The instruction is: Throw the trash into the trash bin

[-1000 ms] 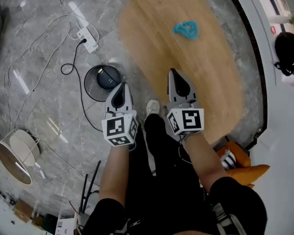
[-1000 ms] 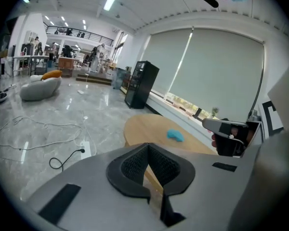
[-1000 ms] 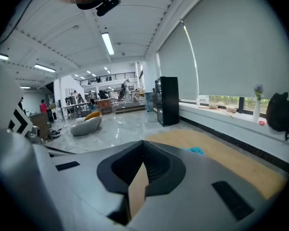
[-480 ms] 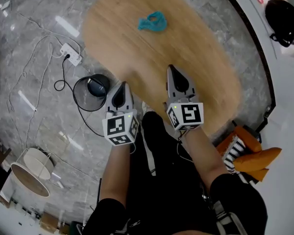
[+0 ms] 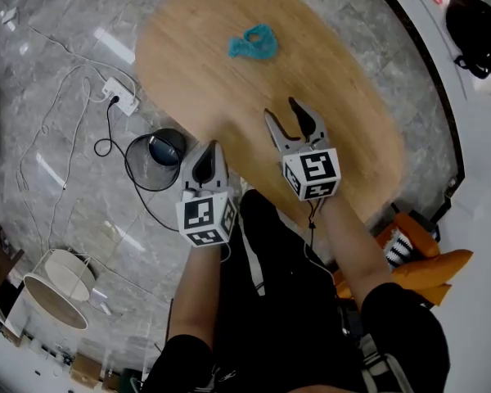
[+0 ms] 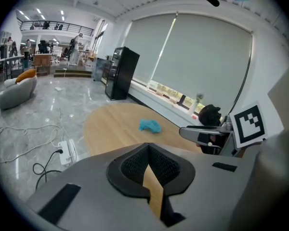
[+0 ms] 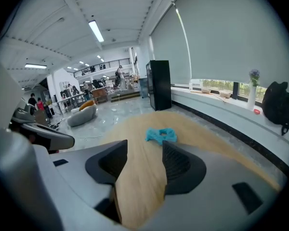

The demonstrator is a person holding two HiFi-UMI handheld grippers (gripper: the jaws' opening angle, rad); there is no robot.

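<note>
A crumpled blue piece of trash (image 5: 254,42) lies on the far part of the oval wooden table (image 5: 335,97); it also shows in the left gripper view (image 6: 150,125) and straight ahead in the right gripper view (image 7: 161,135). The black mesh trash bin (image 5: 157,159) stands on the floor by the table's left edge. My right gripper (image 5: 282,111) hovers over the table short of the trash; its jaws have just been opening and hold nothing (image 7: 144,150). My left gripper (image 5: 206,150) is shut and empty (image 6: 148,147), at the table's near edge beside the bin.
A white power strip (image 5: 119,95) with trailing cables lies on the marble floor left of the bin. A white round lamp shade (image 5: 53,289) sits at lower left. An orange cushion (image 5: 430,268) is at lower right, a black backpack (image 5: 475,23) on the ledge.
The right gripper's jaws have spread from shut to open, and it has moved forward over the table. The left gripper has shifted toward the table's edge, still shut.
</note>
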